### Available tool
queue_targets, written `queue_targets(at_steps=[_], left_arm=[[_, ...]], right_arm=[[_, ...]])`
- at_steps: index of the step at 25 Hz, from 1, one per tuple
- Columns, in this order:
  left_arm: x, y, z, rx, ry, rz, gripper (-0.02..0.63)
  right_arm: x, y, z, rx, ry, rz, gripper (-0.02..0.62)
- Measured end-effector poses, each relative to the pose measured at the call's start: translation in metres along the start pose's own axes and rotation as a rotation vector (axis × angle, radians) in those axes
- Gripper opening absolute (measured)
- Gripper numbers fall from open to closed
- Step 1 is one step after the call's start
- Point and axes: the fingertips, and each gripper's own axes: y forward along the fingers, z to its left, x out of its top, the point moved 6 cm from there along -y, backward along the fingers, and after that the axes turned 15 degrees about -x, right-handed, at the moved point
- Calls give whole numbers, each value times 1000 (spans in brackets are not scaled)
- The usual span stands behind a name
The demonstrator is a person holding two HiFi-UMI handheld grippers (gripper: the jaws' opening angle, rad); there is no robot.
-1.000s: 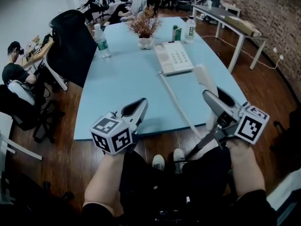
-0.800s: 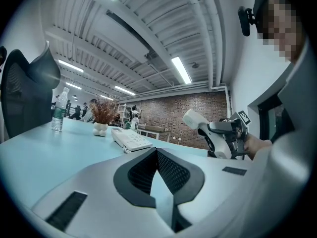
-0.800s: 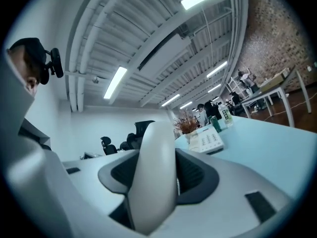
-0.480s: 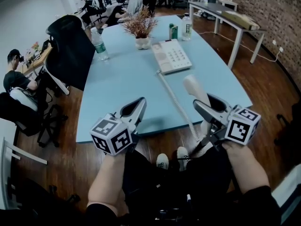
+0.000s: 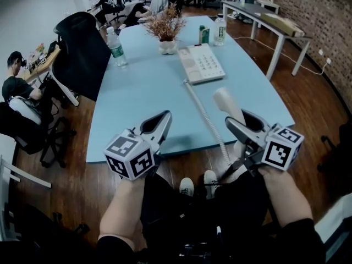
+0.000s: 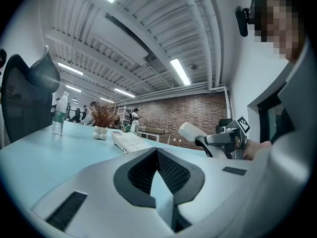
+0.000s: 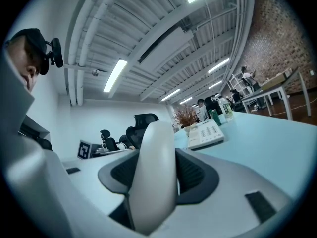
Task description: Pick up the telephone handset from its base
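The white telephone base [image 5: 202, 64] with its keypad lies on the light blue table [image 5: 143, 92], beyond the middle. My right gripper [image 5: 237, 120] is shut on the white handset [image 5: 227, 102], which hangs off the base above the table's near right edge. In the right gripper view the handset [image 7: 153, 172] stands between the dark pads. A coiled cord [image 5: 204, 114] runs from the base to the handset. My left gripper [image 5: 164, 117] hovers at the near edge, shut with nothing in it, its tips touching [image 6: 156, 151].
A dried plant in a white pot [image 5: 166, 34], a water bottle [image 5: 116, 48], a green can [image 5: 205, 36] and a second bottle [image 5: 220, 29] stand near the base. A black office chair [image 5: 82, 45] is at the table's left. People sit at far desks.
My right gripper has carried the handset slightly left and nearer to me. The left gripper has barely moved.
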Motion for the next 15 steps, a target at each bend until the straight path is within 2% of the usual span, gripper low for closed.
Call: queue_targets(at_steps=[8, 15], left_arm=[[-7, 4, 1, -11, -26, 5, -5], [-7, 5, 2, -10, -27, 7, -6]], right_arm=[[-3, 2, -1, 1, -6, 9, 238], [-13, 4, -6, 30, 44, 21, 238]])
